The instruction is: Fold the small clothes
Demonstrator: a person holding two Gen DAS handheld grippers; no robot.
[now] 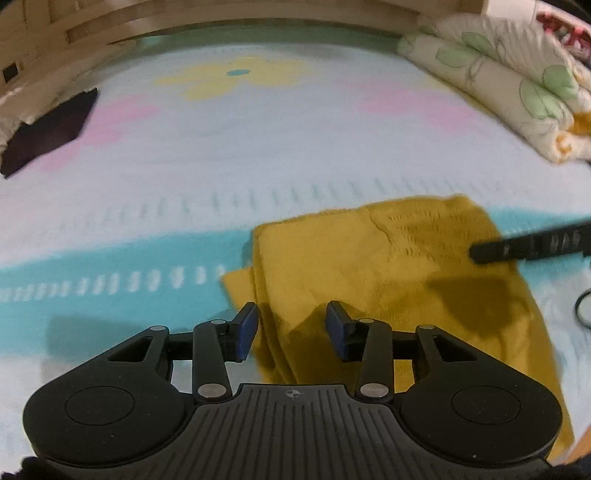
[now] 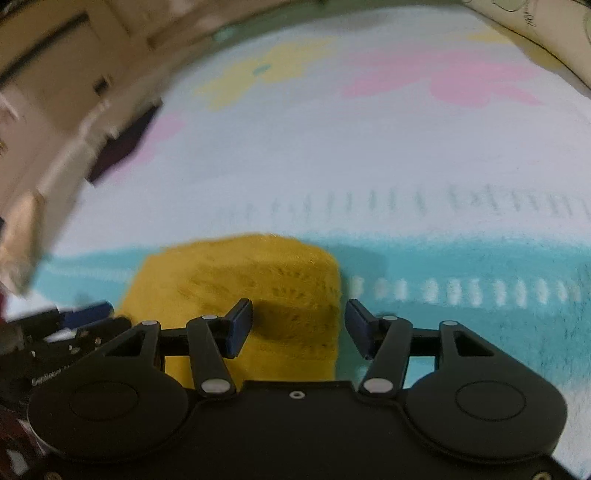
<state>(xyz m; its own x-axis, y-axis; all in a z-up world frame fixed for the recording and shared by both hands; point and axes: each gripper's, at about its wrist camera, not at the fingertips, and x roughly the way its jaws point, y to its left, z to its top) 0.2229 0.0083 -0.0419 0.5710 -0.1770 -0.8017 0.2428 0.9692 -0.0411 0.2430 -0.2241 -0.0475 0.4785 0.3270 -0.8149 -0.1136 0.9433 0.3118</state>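
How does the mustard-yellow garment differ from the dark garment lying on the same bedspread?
The mustard-yellow garment is a bright ochre knit; the dark garment looks near black, its texture unreadable. The yellow one lies close, right under the open left tongs; the dark one sits far off by the wooden bed frame. The yellow one shows stacked folded layers along its edge; the dark one looks flat. Both rest on the bedspread.

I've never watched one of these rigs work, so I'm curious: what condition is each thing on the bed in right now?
Mustard-yellow knit garment: partly folded, layered at its left edge, lying on the blanket.
Left gripper: open, over the garment's near edge.
Right gripper: open, holding nothing.
Dark cloth: folded, set aside far left.
Floral quilt: folded in a bundle, far right.
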